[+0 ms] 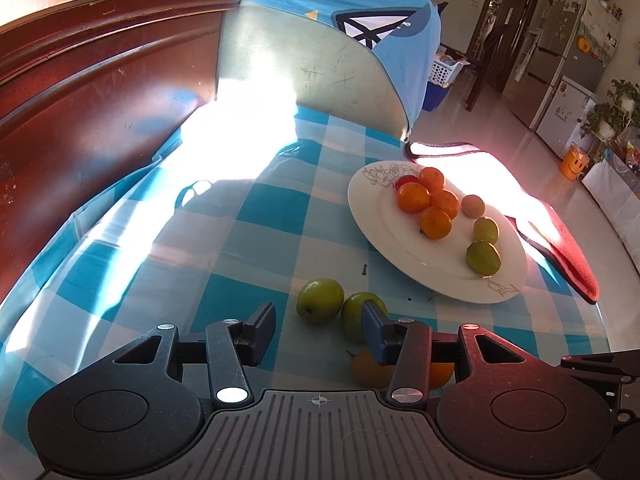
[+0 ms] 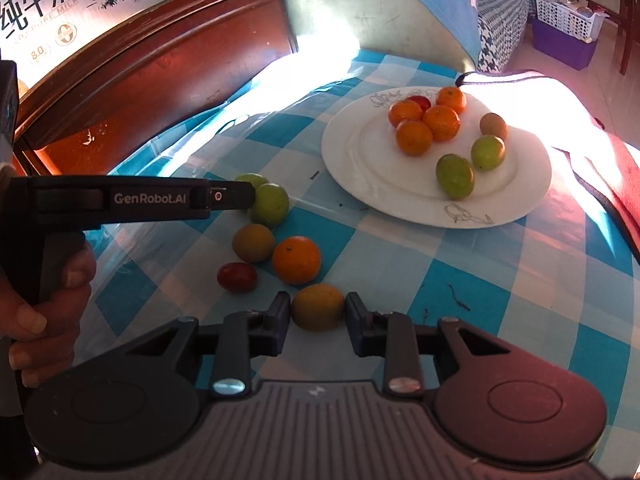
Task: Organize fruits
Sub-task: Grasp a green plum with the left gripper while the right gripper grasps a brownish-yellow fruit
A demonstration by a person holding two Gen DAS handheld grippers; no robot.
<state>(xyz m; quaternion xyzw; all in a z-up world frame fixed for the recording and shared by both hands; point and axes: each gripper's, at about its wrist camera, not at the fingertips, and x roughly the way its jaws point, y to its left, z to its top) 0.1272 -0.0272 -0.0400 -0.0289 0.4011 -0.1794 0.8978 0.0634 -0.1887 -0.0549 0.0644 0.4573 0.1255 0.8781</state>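
A white plate [image 2: 352, 168] on the checked tablecloth holds several oranges [image 2: 414, 137], a red tomato [image 2: 420, 101], a brownish fruit [image 2: 493, 125] and two green fruits [image 2: 455, 176]. On the cloth lie two green fruits [image 1: 320, 300], a brownish fruit [image 2: 253, 242], an orange [image 2: 296, 259] and a red tomato [image 2: 237, 277]. My right gripper [image 2: 318, 312] has its jaws on both sides of a yellow-orange fruit [image 2: 318, 307], touching or nearly touching it. My left gripper [image 1: 320, 326] is open just before the green fruits; its right finger overlaps one [image 1: 354, 314].
A dark red wooden headboard [image 1: 100, 80] runs along the left and back. A milk carton box [image 2: 80, 8] stands on it. A red cloth [image 1: 560, 240] lies right of the plate. A chair back with a blue cover [image 1: 320, 60] stands behind the table.
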